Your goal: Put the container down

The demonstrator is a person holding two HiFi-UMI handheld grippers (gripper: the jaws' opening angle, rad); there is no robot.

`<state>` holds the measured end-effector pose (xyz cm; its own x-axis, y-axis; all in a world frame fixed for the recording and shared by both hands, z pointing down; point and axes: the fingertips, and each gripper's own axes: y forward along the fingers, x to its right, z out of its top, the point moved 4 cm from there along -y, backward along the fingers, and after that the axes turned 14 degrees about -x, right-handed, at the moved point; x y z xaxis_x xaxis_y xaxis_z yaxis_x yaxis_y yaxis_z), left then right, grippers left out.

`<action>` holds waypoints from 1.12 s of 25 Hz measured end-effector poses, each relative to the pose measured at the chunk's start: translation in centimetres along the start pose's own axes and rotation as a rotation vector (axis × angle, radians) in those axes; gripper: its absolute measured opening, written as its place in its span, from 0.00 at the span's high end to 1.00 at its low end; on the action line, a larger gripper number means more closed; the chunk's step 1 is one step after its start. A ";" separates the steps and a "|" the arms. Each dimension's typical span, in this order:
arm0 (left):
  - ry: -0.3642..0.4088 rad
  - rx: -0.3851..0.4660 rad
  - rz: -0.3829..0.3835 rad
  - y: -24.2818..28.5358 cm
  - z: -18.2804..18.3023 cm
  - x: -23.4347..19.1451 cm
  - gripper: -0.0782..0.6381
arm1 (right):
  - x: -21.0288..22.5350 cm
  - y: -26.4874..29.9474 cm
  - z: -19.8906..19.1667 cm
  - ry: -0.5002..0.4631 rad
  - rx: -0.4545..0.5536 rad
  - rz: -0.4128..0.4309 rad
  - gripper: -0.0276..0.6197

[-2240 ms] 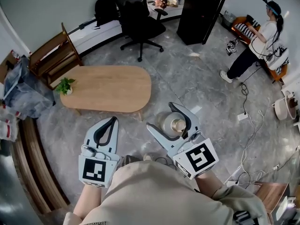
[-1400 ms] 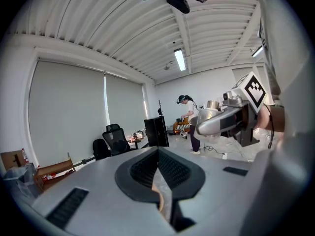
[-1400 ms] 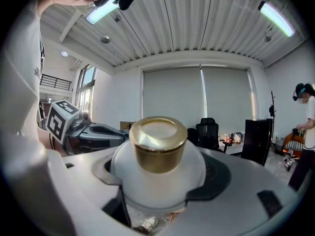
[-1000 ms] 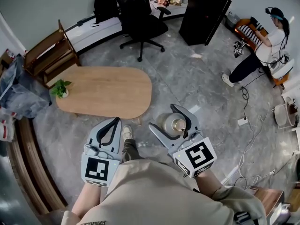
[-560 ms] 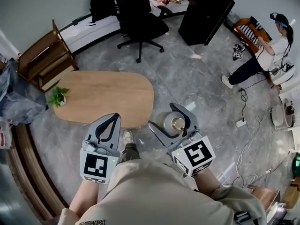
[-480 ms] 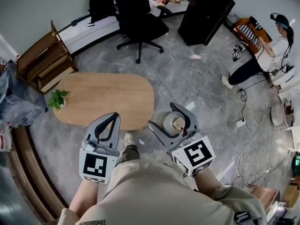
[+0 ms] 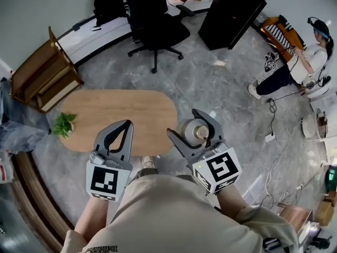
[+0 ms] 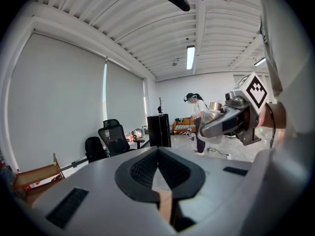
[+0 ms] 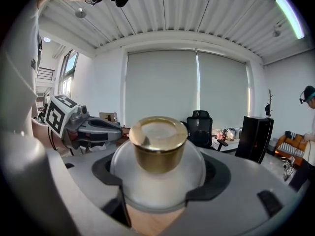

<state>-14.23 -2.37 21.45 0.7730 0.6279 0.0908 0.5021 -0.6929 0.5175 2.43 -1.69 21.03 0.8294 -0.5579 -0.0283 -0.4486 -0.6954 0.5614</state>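
A frosted round container (image 7: 192, 133) with a gold lid is held off the floor, and my right gripper (image 7: 185, 124) is shut on it, one jaw on each side. It hangs just past the right end of the oval wooden table (image 7: 118, 112). In the right gripper view the container (image 9: 157, 144) fills the space between the jaws of the right gripper (image 9: 160, 181). My left gripper (image 7: 127, 124) is shut with nothing in it, over the table's near edge. Its jaws meet in the left gripper view (image 8: 158, 150), where the container (image 8: 215, 106) also shows at the right.
A small potted plant (image 7: 62, 124) stands at the table's left end. Beyond the table are a black office chair (image 7: 154, 25), a black cabinet (image 7: 231, 12) and a low wooden shelf (image 7: 42, 73). A person (image 7: 303, 59) stands far right. Cables (image 7: 274, 141) trail across the floor at the right.
The table has come nearer in the head view, and both grippers now reach its near edge. The container stays gripped in the right gripper. The left gripper stays shut.
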 end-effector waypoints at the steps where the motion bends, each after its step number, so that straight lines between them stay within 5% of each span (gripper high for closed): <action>1: 0.005 0.001 -0.007 0.5 0.0 -0.7 0.88 | 0.1 0.7 0.4 0.003 -0.001 -0.007 0.44; 8: 0.014 -0.003 -0.035 3.1 0.9 -3.0 0.88 | 1.7 3.2 2.5 -0.010 -0.003 -0.048 0.44; 28: -0.018 -0.032 0.036 10.3 0.9 -4.2 0.88 | 8.6 8.8 -0.3 0.081 -0.049 0.058 0.44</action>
<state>-11.97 -12.42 25.66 0.7974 0.5960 0.0946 0.4615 -0.7032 0.5408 5.76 -12.49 26.00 0.8275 -0.5570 0.0713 -0.4816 -0.6386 0.6002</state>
